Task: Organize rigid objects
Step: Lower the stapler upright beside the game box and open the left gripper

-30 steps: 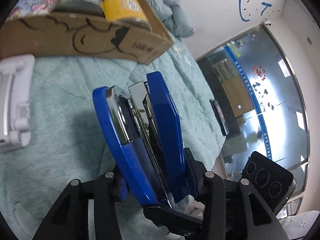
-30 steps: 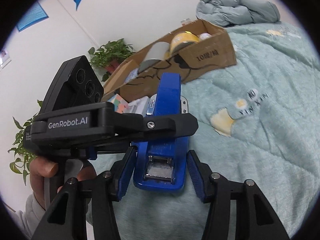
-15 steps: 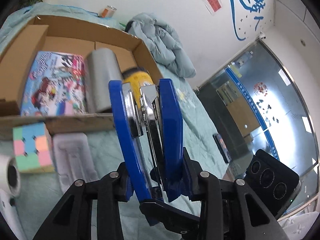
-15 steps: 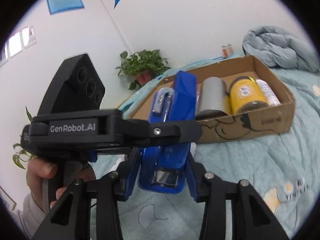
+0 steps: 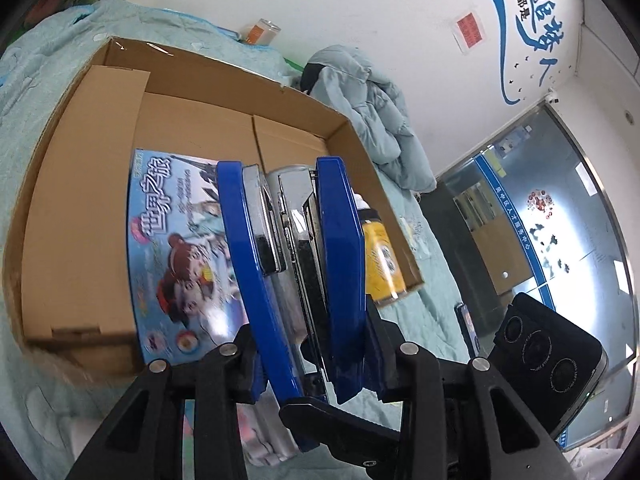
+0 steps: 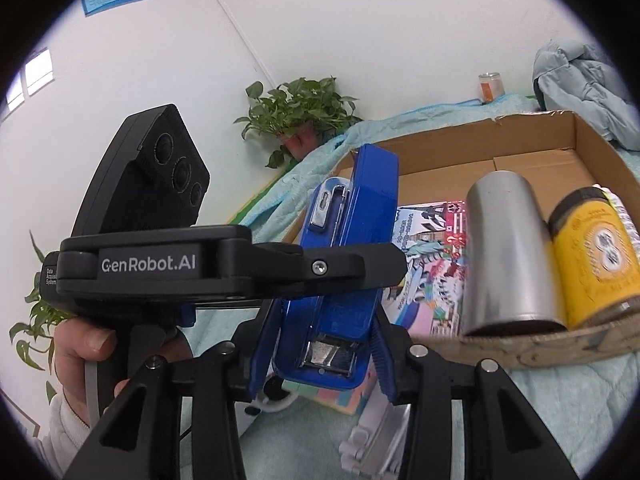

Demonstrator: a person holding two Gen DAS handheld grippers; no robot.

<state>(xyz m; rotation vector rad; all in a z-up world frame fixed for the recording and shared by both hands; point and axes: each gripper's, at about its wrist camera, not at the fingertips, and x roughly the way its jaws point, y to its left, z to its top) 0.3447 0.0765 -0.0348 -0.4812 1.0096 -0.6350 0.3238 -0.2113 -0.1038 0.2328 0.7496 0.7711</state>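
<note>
A blue stapler (image 5: 340, 248) with chrome inner parts stands up between my left gripper's (image 5: 312, 356) blue pads, and that gripper is shut on its lower end. My right gripper (image 6: 324, 348) is shut on the same stapler (image 6: 360, 216) from the other side. Each gripper shows in the other's view: the right gripper (image 5: 304, 412) crosses below the stapler, and the left gripper (image 6: 372, 268) crosses in front of it, held by a hand (image 6: 88, 344). The stapler hangs in the air at the near edge of an open cardboard box (image 5: 80, 200).
The box (image 6: 520, 128) holds a picture book (image 5: 176, 248), a silver cylinder (image 6: 504, 256) and a yellow can (image 6: 596, 260). Below lie a coloured cube (image 6: 340, 396) and a white plastic tray (image 6: 372, 428) on the teal bedspread. A jacket (image 5: 372, 120) and a potted plant (image 6: 300, 112) are behind.
Both grippers have risen with the stapler and moved toward the box. The views now look down into the box, and the cube and tray have slid under the grippers.
</note>
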